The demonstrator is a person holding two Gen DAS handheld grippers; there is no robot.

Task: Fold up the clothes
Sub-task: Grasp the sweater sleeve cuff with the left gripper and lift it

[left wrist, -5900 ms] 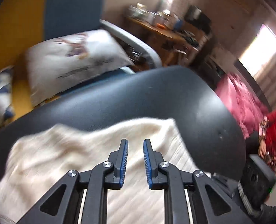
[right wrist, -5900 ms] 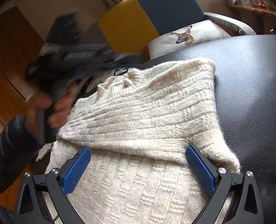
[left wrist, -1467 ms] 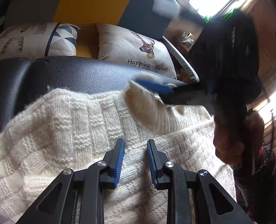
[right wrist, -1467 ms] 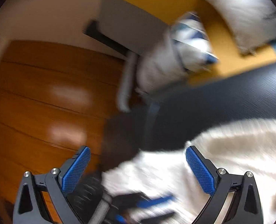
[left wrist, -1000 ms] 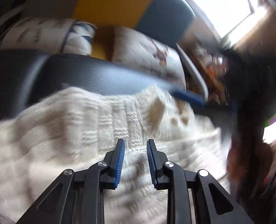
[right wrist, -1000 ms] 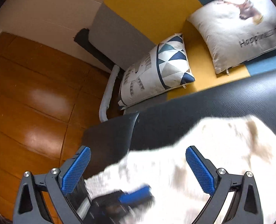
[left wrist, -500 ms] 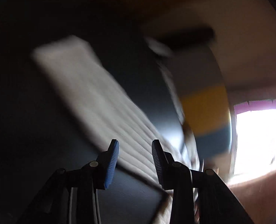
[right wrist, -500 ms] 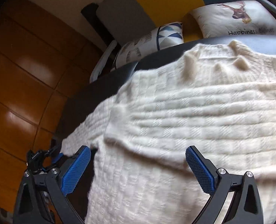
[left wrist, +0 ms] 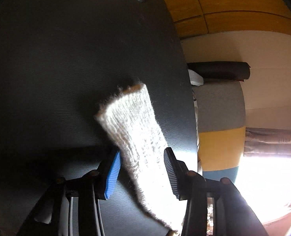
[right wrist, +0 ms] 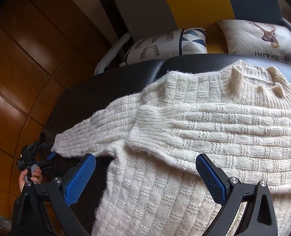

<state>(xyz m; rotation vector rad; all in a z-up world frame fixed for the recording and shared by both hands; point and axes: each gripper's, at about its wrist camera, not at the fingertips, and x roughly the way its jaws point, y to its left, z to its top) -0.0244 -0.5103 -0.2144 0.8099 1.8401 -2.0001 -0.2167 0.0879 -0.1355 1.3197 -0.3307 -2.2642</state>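
Sweater (right wrist: 184,137), cream and chunky-knit, lies spread on the black leather surface (right wrist: 98,90), and this moment looks different from the blurred sweep half a second ago. Nearest in the left wrist view, the left gripper (left wrist: 143,169) has its jaws parted on either side of the sleeve (left wrist: 133,129), the blue pad (left wrist: 113,175) on one side and the dark pad on the other, neither clearly pressing the knit (so it reads as released around the sleeve, not clamped). Half a second back that camera showed only a smeared pale strip; now the view is steady and the ribbed cuff (left wrist: 125,94) shows sharply, lying flat on the leather just beyond the jaws. Past the table edge (left wrist: 186,98) stand a grey, yellow and blue sofa back and wooden wall panels.

In the right wrist view, the right gripper (right wrist: 145,177) hovers wide open above the sweater's body, gripping nothing, much as it did a moment before. One sleeve is already folded across the chest; the other (right wrist: 98,131) stretches toward the left, where the person's hand (right wrist: 30,178) holds the left gripper at its cuff. Earlier that gripper sat lower in the frame, partly behind the blue pad; it is now farther out along the sleeve. Farther off, the neckline (right wrist: 253,76) lies toward the far edge of the surface, and beyond it two cushions rest on the sofa: a triangle-patterned one (right wrist: 169,43) and a deer-printed one (right wrist: 263,39).
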